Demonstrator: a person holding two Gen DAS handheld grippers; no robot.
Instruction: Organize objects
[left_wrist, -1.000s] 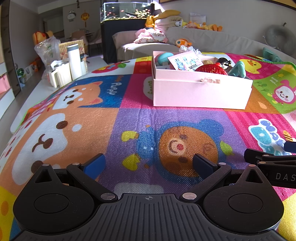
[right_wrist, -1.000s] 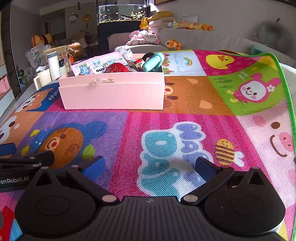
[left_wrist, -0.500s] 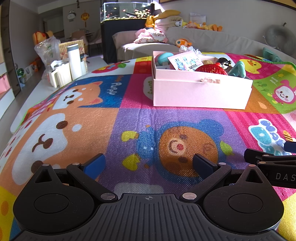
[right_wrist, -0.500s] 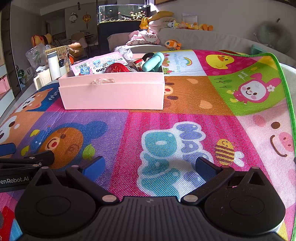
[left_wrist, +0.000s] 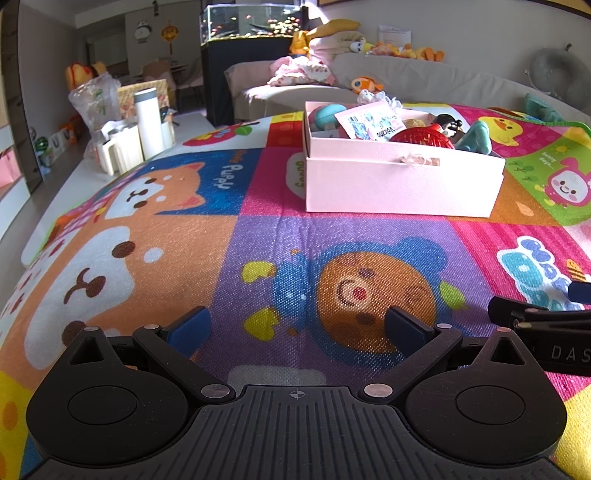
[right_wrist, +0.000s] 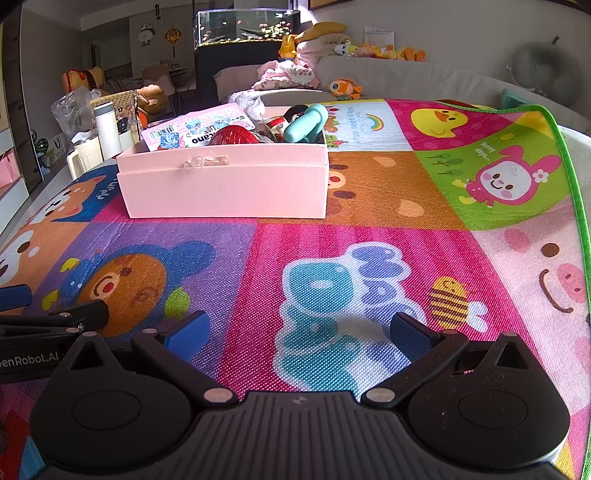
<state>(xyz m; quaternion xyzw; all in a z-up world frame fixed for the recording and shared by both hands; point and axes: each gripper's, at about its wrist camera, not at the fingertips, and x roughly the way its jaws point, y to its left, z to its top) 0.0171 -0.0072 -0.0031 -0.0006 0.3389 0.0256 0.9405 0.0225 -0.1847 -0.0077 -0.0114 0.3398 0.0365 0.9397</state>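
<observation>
Low over a bright cartoon play mat (left_wrist: 258, 236), the left gripper (left_wrist: 297, 326) sits at the bottom of its frame with both blue-tipped fingers (left_wrist: 188, 325) spread wide and nothing between them; beneath the gap lies the printed bear on the purple square. The right gripper (right_wrist: 297, 328) sits the same way at the bottom of its own frame, fingers apart and empty, above the pink square with blue lettering. Each claw shows in the other's view: the right one juts in at the lower right edge of the left view, the left one at the lower left edge of the right view, so the two lie side by side. The pink box (left_wrist: 399, 181) stands on the mat in the upper right of the left view and in the upper left to centre of the right view (right_wrist: 225, 184), well apart from both grippers. It is filled with objects: a red round item (right_wrist: 232, 136), a teal toy (right_wrist: 306, 123) leaning at the box's right end, a pink printed card (right_wrist: 195, 131) tilted up at the left, and a small black and red figure (left_wrist: 447, 123). A white bottle (left_wrist: 147, 122) stands off the mat in the upper left
</observation>
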